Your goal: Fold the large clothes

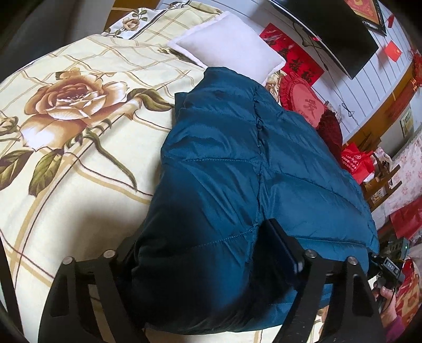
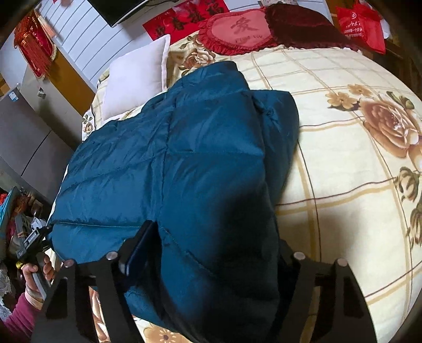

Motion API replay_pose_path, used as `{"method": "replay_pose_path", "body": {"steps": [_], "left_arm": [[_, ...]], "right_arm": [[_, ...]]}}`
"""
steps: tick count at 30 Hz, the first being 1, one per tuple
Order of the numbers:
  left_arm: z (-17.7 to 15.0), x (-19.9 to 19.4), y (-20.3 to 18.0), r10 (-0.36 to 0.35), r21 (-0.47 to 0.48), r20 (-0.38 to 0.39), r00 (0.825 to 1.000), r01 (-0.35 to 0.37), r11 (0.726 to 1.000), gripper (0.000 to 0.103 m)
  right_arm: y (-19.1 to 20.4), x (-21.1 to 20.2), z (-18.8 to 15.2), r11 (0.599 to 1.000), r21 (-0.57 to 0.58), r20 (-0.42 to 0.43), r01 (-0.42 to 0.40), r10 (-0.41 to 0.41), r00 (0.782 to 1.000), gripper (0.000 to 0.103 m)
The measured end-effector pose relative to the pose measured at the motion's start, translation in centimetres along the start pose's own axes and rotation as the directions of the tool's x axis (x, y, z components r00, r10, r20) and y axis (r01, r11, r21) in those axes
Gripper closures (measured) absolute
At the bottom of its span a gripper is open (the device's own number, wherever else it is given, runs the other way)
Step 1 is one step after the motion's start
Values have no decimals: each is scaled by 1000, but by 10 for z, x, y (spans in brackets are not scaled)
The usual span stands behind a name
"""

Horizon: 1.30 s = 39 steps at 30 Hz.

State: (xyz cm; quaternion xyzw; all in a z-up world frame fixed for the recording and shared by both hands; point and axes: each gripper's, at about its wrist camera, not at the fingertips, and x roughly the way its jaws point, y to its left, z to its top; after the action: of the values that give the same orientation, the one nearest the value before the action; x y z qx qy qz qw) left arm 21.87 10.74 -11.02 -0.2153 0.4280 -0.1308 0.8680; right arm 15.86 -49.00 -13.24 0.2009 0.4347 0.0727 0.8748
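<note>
Left wrist view: bed [image 1: 66, 163] carried the teal padded jacket [image 1: 237, 163], sides already folded in, near hem between both tongs. Left tongs [image 1: 208, 253] spread wide astride the hem; right tongs [image 2: 216, 253] likewise, no pinch evident. Next likely: grip hem, fold toward white pillow [image 1: 232, 44]. Bare bed on either side.

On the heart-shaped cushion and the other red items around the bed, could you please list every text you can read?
"I love you", faint and partly guessed, under a large Chinese character: red heart-shaped cushion.
Red wall poster: dark characters, too blurred to read.
Red bag: white print, too small to read.
</note>
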Motion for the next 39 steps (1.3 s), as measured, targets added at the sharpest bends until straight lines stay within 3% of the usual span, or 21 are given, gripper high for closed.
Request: {"method": "replay_pose_path", "body": {"steps": [11,16,21,26,29,35,37,39], "left_arm": [[0,-12,-5,1,11,14,1000,-1,1000,53],[2,-21,-3,-41,-9,6,999,41,999,70],[-6,-42,-1,-66,-45,-42,997,64,997,74],[-24,-80,-19,-61,27,-75,995,63,998,75],[-40,-107,-25,-60,84,-103,993,69,994,75],[-74,-146,-10,-53,89,-143,988,66,994,75],[-82,-150,-4,-30,89,-148,989,43,995,75],[-91,-148,4,-2,77,-147,989,14,997,73]], "right_arm": [[1,-20,-2,1000,17,6,-14,14,1000,47],[9,-36,-4,999,29,22,-24,23,999,53],[22,-60,-9,999,7,8,-42,42,999,57],[36,-91,-29,998,-20,-10,-67,66,998,57],[41,-109,-46,997,-32,-22,-73,72,997,57],[39,-138,-96,992,7,-49,-123,123,991,57],[38,-140,-108,994,9,-58,-110,110,992,57],[35,-135,-118,999,-7,-67,-35,34,997,52]]}}
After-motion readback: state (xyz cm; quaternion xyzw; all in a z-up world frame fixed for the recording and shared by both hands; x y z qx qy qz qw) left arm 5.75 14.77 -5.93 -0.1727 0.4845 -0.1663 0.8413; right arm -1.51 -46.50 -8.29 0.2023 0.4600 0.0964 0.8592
